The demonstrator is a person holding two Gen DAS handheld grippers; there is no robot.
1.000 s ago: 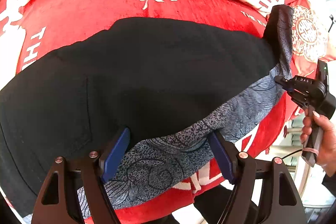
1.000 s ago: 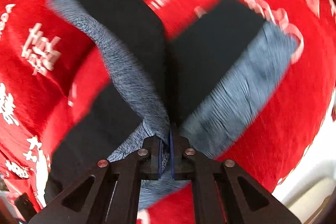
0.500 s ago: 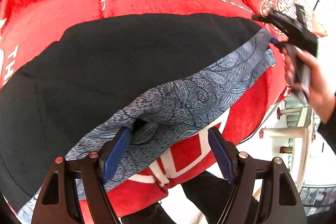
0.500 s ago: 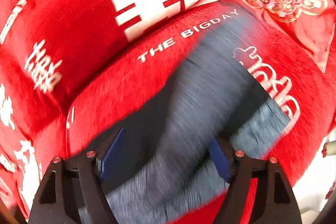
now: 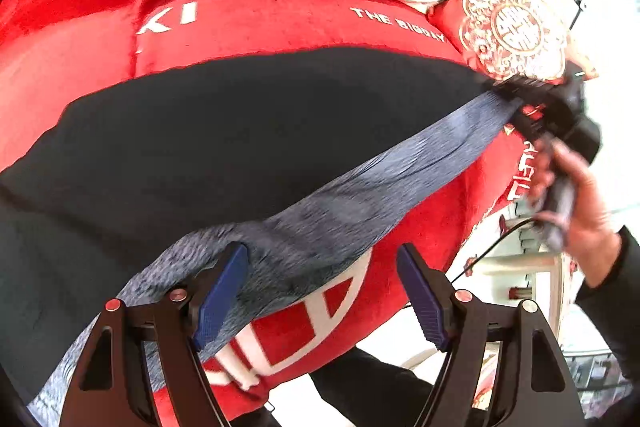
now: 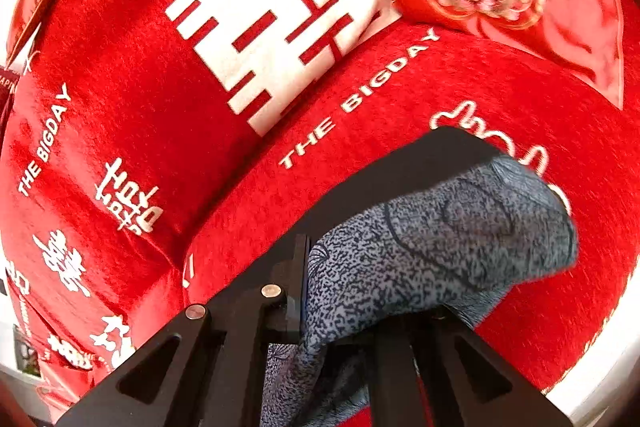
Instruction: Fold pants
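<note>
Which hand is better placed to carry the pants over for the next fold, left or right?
Right. The right gripper is already shut on the hem of the pants, while the left gripper stands open over the patterned edge, gripping nothing.

Black pants (image 5: 240,131) lie spread across a red sofa cover (image 5: 260,23) printed with white lettering. A grey-blue patterned lining strip (image 5: 360,195) runs along the pants' near edge. The left tool (image 5: 322,291) stands with jaws apart over that strip; its left pad (image 5: 220,291) touches the lining, nothing clamped. At the pants' far right end, the right tool (image 5: 516,103), held by a hand (image 5: 576,199), pinches the fabric. A gold-embroidered red cushion (image 5: 516,31) sits just beyond that end.
</note>
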